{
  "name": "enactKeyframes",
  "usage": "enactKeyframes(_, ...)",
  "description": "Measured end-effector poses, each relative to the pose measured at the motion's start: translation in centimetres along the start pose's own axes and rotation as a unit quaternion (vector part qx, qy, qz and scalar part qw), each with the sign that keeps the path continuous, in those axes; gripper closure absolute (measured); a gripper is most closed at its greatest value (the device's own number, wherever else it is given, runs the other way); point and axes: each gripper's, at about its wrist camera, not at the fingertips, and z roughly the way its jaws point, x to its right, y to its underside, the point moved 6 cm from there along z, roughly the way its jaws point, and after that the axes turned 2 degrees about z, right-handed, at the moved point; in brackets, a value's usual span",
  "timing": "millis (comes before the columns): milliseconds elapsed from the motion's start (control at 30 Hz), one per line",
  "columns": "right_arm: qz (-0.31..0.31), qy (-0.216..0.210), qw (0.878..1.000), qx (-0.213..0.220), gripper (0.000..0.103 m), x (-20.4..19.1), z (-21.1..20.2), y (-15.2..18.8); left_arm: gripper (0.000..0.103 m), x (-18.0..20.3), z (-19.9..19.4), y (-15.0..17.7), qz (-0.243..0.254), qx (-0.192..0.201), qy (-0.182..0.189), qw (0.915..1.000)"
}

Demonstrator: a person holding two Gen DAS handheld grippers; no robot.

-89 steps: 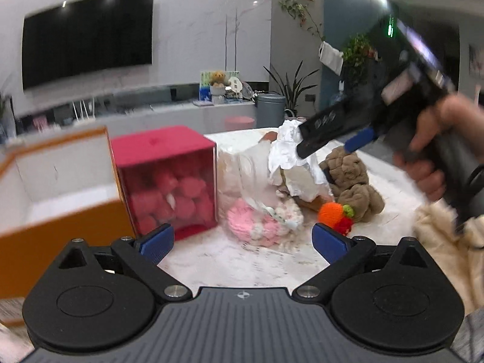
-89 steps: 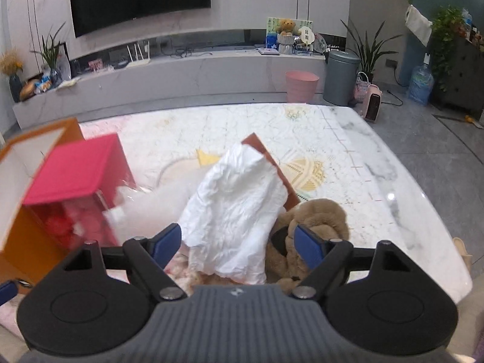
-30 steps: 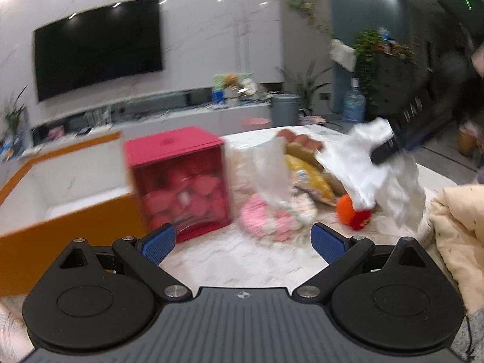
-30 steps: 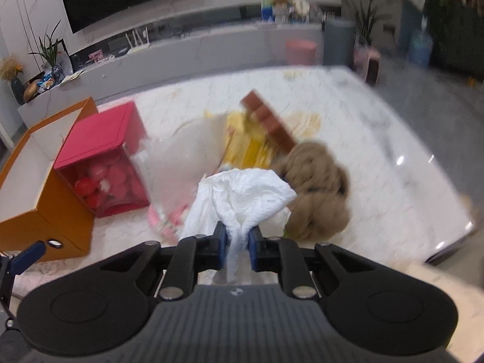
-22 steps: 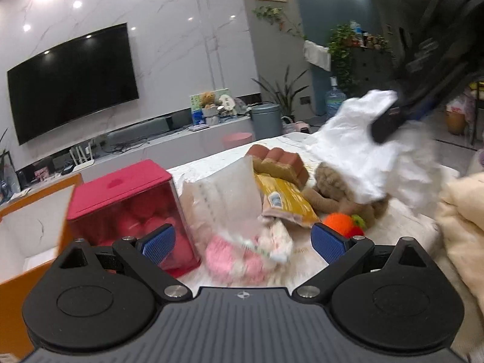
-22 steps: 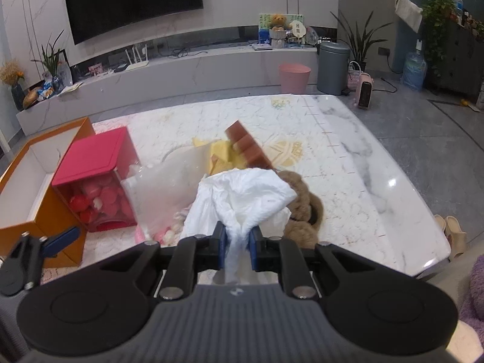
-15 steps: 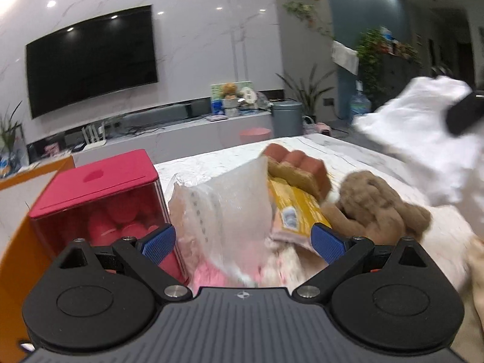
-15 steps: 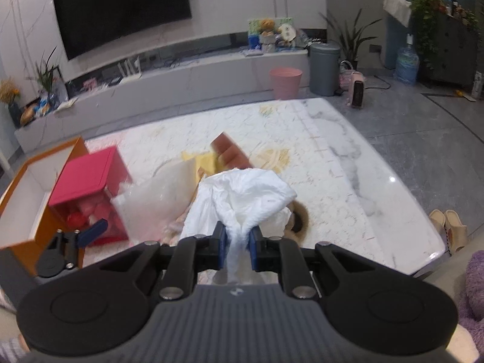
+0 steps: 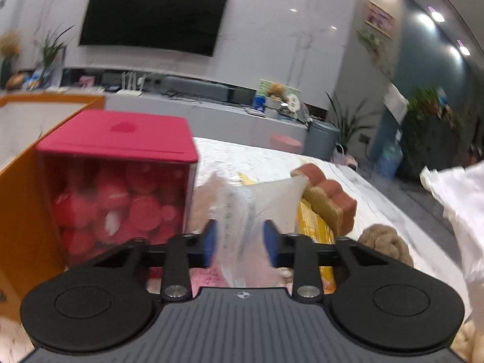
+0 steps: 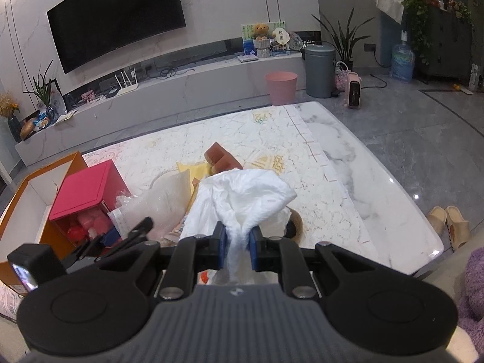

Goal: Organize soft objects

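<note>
Near the table's (image 10: 378,199) left edge, the left gripper (image 9: 240,239) is closing on the clear bag (image 9: 257,208) to lift next, while the right gripper (image 10: 237,249) pinches the white cloth (image 10: 245,193).

Right gripper (image 10: 237,249) clamps a crumpled white cloth (image 10: 245,199) above a white marble table (image 10: 348,178).
Below lie a clear plastic bag (image 10: 163,202), a red-lidded box (image 10: 87,193) and an open orange box (image 10: 27,199).
</note>
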Motion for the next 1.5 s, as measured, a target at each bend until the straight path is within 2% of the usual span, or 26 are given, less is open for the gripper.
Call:
enactKeyframes(33,-0.002,0.001,1.000,0.001,0.089,0.0,-0.1,0.0,0.087,-0.3,-0.3,0.0,-0.004,-0.001,-0.001,1.0000)
enactKeyframes(67,-0.003,0.002,1.000,0.002,0.089,0.0,-0.1,0.1,0.089,-0.5,-0.6,-0.1,-0.008,-0.003,0.003,1.0000)
enactKeyframes(233,-0.006,0.004,1.000,0.001,0.089,-0.2,-0.2,0.4,0.091,-0.8,-3.2,-0.2,-0.002,0.009,0.011,0.9999)
enactKeyframes(367,-0.008,0.001,1.000,0.001,0.089,-0.4,-0.3,0.3,0.094,1.1,-3.6,-0.1,0.023,0.009,0.055,0.9982)
enactKeyframes(467,-0.009,-0.001,1.000,0.003,0.089,-0.5,-0.6,0.3,0.094,2.1,-2.6,0.1,0.047,0.004,0.036,0.9982)
enactKeyframes(567,-0.008,-0.004,1.000,0.006,0.089,-0.5,-0.9,0.2,0.091,2.4,-1.4,0.4,0.041,-0.010,0.036,0.9984)
enactKeyframes(733,-0.009,-0.008,1.000,0.008,0.088,-0.1,-1.1,0.2,0.091,3.6,0.2,0.1,0.080,-0.004,0.015,0.9967)
enactKeyframes(800,-0.007,-0.007,1.000,0.007,0.088,-0.1,-0.9,0.2,0.083,3.4,0.2,0.0,0.068,0.000,0.011,0.9976)
enactKeyframes(867,-0.005,-0.008,1.000,0.006,0.088,-0.1,-0.9,0.1,0.062,3.3,0.5,0.1,0.052,-0.009,0.015,0.9985)
enactKeyframes(933,-0.001,-0.007,1.000,0.005,0.088,0.0,-0.8,0.1,0.057,3.4,1.0,0.2,0.058,-0.013,0.011,0.9982)
enactKeyframes(1033,0.001,-0.005,1.000,0.004,0.088,-0.1,-0.8,0.1,0.057,3.7,1.6,0.2,0.072,-0.017,0.013,0.9971)
enactKeyframes(1067,0.000,-0.005,1.000,0.004,0.088,-0.2,-0.8,0.1,0.063,3.7,1.8,0.3,0.073,-0.023,0.015,0.9969)
enactKeyframes(1100,0.000,-0.005,1.000,0.004,0.088,-0.2,-0.8,0.1,0.075,3.8,1.8,0.3,0.073,-0.028,0.018,0.9968)
enactKeyframes(1133,-0.001,-0.006,1.000,0.003,0.088,-0.2,-0.7,0.2,0.102,3.6,1.8,0.3,0.073,-0.031,0.017,0.9967)
enactKeyframes(1233,-0.002,-0.007,1.000,0.002,0.087,-0.3,-0.5,0.1,0.101,2.9,1.5,0.1,0.060,-0.037,0.009,0.9975)
enactKeyframes(1333,-0.003,-0.005,1.000,0.000,0.086,-0.2,-0.3,0.2,0.102,2.3,0.4,-0.5,0.040,-0.037,0.033,0.9980)
enactKeyframes(1500,-0.002,-0.004,1.000,-0.002,0.086,-0.2,-0.2,0.2,0.102,2.8,-2.3,-2.4,0.070,-0.010,0.062,0.9955)
